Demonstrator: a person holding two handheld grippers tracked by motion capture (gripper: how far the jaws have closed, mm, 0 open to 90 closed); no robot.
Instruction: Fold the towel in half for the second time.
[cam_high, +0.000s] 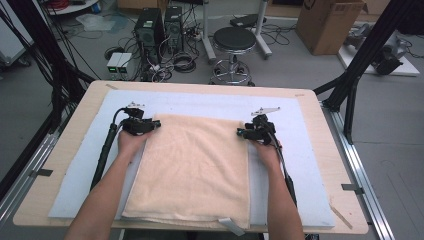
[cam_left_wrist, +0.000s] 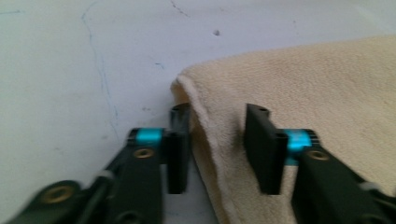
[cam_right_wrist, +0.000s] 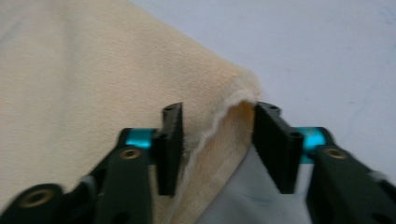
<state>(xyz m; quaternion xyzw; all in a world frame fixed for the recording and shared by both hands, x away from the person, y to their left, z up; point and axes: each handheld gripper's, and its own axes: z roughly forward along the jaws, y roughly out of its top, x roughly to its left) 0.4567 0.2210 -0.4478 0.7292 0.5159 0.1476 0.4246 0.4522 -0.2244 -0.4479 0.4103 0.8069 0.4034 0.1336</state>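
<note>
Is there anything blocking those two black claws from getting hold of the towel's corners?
Nothing visible does. The towel lies flat on the pale mat, and the left gripper and right gripper each already straddle a far corner, with jaws not yet pressed shut.

Both forearms reach forward, roughly parallel and well apart. The left gripper (cam_high: 150, 125) points inward to the right, the right gripper (cam_high: 243, 133) inward to the left (jaws on each partly spread).

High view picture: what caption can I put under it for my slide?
A person's left gripper and right gripper close on the far corners of a cream towel on a pale mat.
</note>
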